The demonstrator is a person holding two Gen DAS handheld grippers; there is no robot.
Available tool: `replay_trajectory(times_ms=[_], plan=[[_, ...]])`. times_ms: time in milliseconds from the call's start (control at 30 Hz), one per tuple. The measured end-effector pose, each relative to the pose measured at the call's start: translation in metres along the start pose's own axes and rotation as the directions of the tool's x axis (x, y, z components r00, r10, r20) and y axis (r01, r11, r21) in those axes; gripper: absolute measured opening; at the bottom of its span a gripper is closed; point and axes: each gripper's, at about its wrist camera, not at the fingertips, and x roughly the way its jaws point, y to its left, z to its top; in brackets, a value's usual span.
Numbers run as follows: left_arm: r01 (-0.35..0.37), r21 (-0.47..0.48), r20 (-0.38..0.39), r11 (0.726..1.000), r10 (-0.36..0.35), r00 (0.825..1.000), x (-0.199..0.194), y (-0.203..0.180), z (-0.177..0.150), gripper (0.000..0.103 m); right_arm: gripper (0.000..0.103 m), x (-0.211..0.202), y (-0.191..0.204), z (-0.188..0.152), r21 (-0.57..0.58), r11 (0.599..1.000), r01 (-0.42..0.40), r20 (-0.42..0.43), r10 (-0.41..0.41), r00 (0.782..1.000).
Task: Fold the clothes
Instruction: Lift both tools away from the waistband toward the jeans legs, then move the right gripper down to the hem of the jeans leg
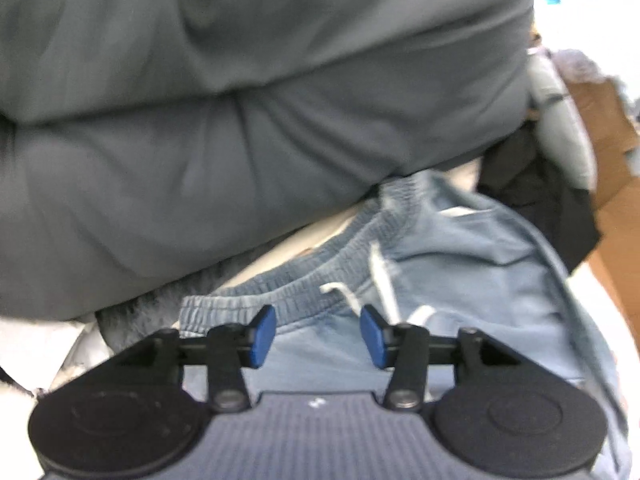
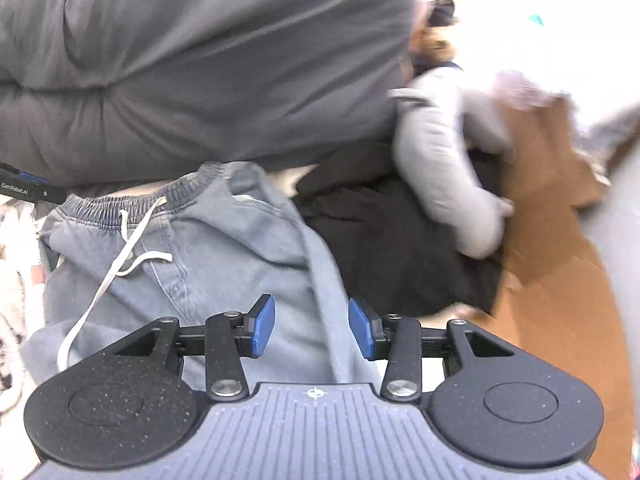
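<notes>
- Left wrist view: my left gripper [image 1: 318, 334], jaws apart and empty, hangs over the blue shorts' [image 1: 460, 264] waistband.
- Right wrist view alone: my right gripper [image 2: 312, 330], jaws apart, over the shorts' edge beside a black garment [image 2: 384, 248].

Both views are smeared by motion. The big grey bedding [image 1: 260, 92] runs off the top and left edges, so its full shape is lost, and it covers the far end of the bed's pale surface [image 1: 280, 244]. The blue drawstring trousers [image 2: 224, 248] vanish under the right gripper's body, legs unseen. The black garment [image 2: 384, 240] is partly hidden beneath a blurred pale grey one [image 2: 440, 160]. The brown cardboard [image 2: 552, 216] is cut off on the right.
</notes>
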Motion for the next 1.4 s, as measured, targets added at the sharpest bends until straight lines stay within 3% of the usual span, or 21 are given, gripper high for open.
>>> replay_trajectory(times_ms=[200, 400, 500, 700, 800, 1067, 1400], plan=[[0.062, 0.035, -0.013, 0.997, -0.062, 0.998, -0.044, -0.022, 0.002, 0.051, 0.049, -0.107, -0.032, -0.031, 0.076, 0.995, 0.069, 0.002, -0.069, 0.998], [0.11, 0.124, -0.024, 0.986, -0.108, 0.994, -0.098, -0.05, 0.003, 0.061, 0.055, -0.192, -0.049, -0.067, 0.137, 0.983, 0.121, -0.013, -0.12, 0.993], [0.136, 0.168, -0.032, 0.976, -0.133, 0.991, -0.122, -0.069, 0.005, 0.063, 0.055, -0.224, -0.06, -0.091, 0.182, 0.976, 0.122, 0.005, -0.125, 0.992], [0.143, 0.166, 0.014, 0.976, -0.147, 0.989, -0.168, -0.097, 0.015, 0.069, 0.055, -0.271, -0.088, -0.149, 0.286, 0.951, 0.114, 0.056, -0.135, 0.989], [0.151, 0.184, 0.018, 0.971, -0.157, 0.987, -0.18, -0.113, 0.015, 0.069, 0.055, -0.283, -0.103, -0.185, 0.373, 0.921, 0.112, 0.079, -0.152, 0.985], [0.179, 0.239, 0.006, 0.954, -0.185, 0.983, -0.172, -0.169, 0.013, 0.069, 0.055, -0.27, -0.137, -0.286, 0.615, 0.781, 0.112, 0.074, -0.198, 0.977], [0.211, 0.263, 0.026, 0.942, -0.225, 0.974, -0.143, -0.226, 0.015, 0.069, 0.055, -0.239, -0.146, -0.388, 0.729, 0.673, 0.126, 0.034, -0.22, 0.975]])
